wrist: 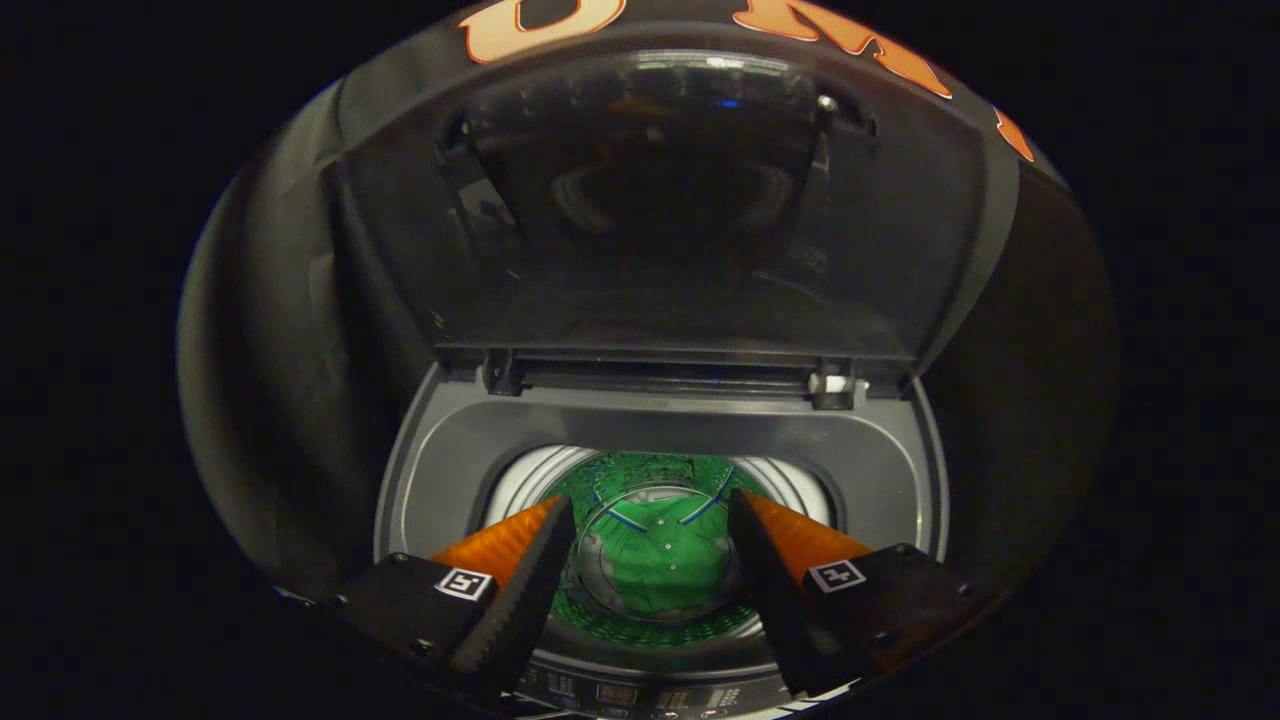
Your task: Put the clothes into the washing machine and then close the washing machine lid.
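In your gripper view, the gripper (pixel 650 515) hangs over the washing machine (pixel 430 480) with its two fingers spread wide apart and nothing between them. Look past the fingertips and down into the round drum (pixel 520 475): the green clothes (pixel 660 565) already lie at the bottom, well below the fingers. They look soft and light, so they should stay where they are and need no more moving. What is left for you, I think, is the lid (pixel 700 230). It stands up open behind the drum, held by a hinge (pixel 660 375) along the back. The lid looks like hard, stiff plastic with a dark, shiny window, so it may be slippery and will not bend. Do not pinch the window. Reach for the lid's top edge, far from the hinge, and tip it toward you. It could drop fast once it leans, so guide it down gently.
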Demonstrator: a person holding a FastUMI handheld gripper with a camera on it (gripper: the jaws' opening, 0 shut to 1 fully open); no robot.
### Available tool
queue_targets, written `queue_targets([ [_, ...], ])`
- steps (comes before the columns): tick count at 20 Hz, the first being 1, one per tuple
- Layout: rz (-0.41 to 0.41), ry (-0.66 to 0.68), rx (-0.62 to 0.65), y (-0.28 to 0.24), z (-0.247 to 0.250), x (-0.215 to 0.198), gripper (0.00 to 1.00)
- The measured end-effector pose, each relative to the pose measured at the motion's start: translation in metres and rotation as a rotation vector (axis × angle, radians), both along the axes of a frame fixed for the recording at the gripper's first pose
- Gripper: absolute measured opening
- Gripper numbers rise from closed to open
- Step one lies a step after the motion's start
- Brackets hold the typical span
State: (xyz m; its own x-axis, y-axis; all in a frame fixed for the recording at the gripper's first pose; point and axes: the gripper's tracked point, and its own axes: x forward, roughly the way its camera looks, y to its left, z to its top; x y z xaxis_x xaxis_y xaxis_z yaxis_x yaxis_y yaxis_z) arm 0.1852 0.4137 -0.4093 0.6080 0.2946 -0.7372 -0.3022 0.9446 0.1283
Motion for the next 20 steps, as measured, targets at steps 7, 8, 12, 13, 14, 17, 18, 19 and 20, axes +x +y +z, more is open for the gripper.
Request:
queue_targets([
  [7, -0.025, -0.132, 0.036, -0.026, 0.076, -0.006, 0.99],
  [8, -0.028, -0.151, 0.038, -0.028, 0.089, -0.003, 0.99],
  [12, -0.052, -0.241, 0.087, -0.028, 0.147, 0.020, 0.99],
  [13, -0.057, -0.252, 0.095, -0.027, 0.159, 0.024, 0.99],
  [14, -0.056, -0.273, 0.094, -0.027, 0.174, 0.028, 0.99],
  [17, -0.025, -0.358, 0.073, -0.022, 0.218, 0.050, 0.98],
  [18, -0.016, -0.375, 0.074, -0.020, 0.228, 0.055, 0.98],
  [19, -0.013, -0.392, 0.088, -0.015, 0.236, 0.064, 0.99],
  [20, -0.011, -0.398, 0.105, -0.009, 0.240, 0.073, 0.98],
])
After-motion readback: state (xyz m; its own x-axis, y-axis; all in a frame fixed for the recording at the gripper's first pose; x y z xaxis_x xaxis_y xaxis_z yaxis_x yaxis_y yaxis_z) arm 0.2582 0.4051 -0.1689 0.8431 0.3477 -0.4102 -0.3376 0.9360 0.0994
